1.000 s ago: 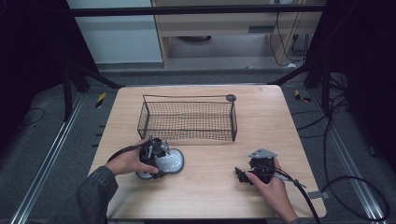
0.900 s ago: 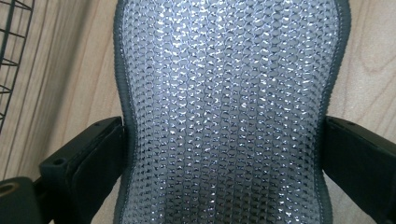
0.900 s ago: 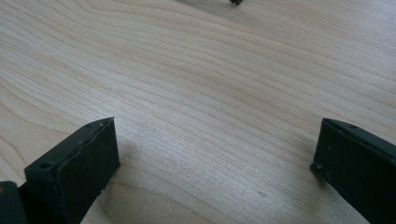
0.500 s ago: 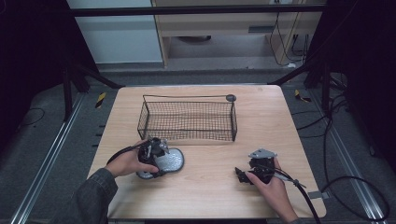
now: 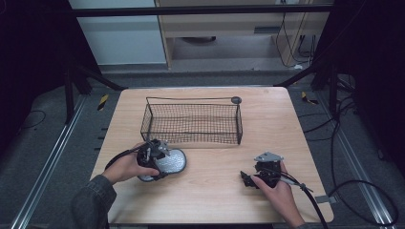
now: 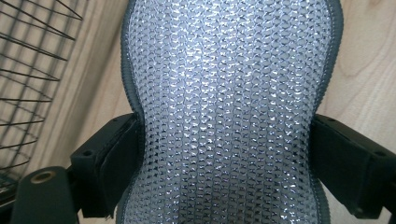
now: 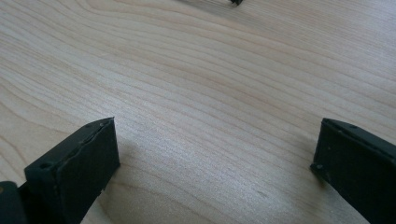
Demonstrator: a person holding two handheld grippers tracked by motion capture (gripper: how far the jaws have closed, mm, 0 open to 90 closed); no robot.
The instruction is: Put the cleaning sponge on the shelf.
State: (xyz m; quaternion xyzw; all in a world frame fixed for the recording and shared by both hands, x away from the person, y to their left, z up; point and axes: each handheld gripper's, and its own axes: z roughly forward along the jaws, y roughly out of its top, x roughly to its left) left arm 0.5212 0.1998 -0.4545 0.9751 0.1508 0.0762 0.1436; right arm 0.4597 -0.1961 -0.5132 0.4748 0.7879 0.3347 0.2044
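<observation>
Silver mesh pad (image 6: 229,112) is pinched by the just-closing left claw (image 5: 160,160); still on the desk (image 5: 215,191), outside the basket (image 5: 191,121); right claw (image 5: 248,180) gapes empty.

Light wooden counter (image 5: 210,200), pale grain, evenly lit. Grey floor (image 5: 47,143) all round, dim. Metal rails (image 5: 45,181) run along both sides. Black cables (image 5: 363,191) coil at right. Beige cabinet (image 5: 229,28) behind; dark frame posts (image 5: 71,90).

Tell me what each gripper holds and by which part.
The left gripper has just been closing and pinches the silver mesh pad across its two side edges, which bow inward between the jaws. The right gripper stands open over the table, holding nothing.
</observation>
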